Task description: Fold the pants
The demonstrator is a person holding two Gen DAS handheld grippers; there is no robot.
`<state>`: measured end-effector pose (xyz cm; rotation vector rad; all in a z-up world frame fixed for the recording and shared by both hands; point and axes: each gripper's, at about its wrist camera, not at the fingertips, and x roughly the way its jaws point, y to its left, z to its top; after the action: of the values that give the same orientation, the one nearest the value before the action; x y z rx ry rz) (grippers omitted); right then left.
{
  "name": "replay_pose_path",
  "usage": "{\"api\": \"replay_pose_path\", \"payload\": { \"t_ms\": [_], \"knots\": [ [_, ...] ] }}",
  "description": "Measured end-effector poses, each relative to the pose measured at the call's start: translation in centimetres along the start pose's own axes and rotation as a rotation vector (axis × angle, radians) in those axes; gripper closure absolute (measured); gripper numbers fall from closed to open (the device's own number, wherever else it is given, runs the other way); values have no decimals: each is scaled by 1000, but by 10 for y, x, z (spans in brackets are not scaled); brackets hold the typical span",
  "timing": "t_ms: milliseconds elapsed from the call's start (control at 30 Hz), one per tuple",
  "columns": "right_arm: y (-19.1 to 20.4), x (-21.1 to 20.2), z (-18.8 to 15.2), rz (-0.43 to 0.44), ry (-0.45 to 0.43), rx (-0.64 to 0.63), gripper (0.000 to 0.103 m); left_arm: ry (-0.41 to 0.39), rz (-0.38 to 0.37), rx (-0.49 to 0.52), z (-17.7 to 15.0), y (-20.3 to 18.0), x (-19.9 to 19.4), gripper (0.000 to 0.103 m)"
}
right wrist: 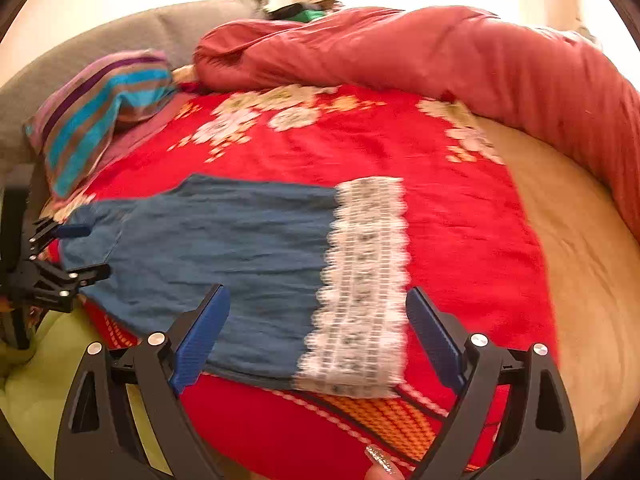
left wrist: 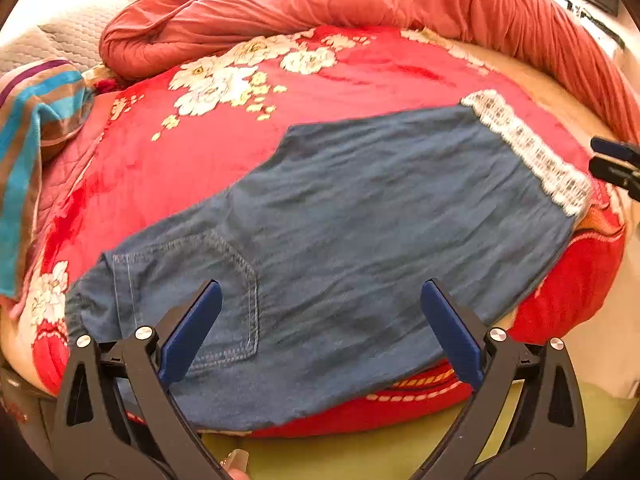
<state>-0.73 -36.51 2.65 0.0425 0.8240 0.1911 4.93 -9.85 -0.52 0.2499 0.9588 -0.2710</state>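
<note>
Blue denim pants with a white lace hem lie flat on a red floral blanket, folded lengthwise, waist at the left and hem at the right. My left gripper is open and empty, hovering over the waist and back pocket. My right gripper is open and empty over the lace hem. The pants also show in the right wrist view, with the left gripper at their waist. The right gripper shows at the edge of the left wrist view.
A bunched salmon quilt lies along the far side of the bed. A striped cloth lies at the left. Bare beige mattress shows at the right. A yellow-green floor covering lies below the bed's near edge.
</note>
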Motion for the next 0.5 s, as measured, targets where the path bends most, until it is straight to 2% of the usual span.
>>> {"api": "replay_pose_path", "payload": {
  "t_ms": [200, 500],
  "knots": [
    [-20, -5, -12, -9, 6, 58, 14, -30, -92, -9, 43, -12, -5, 10],
    [-26, 13, -25, 65, 52, 126, 14, -9, -106, 93, 98, -51, 25, 10]
  ]
}}
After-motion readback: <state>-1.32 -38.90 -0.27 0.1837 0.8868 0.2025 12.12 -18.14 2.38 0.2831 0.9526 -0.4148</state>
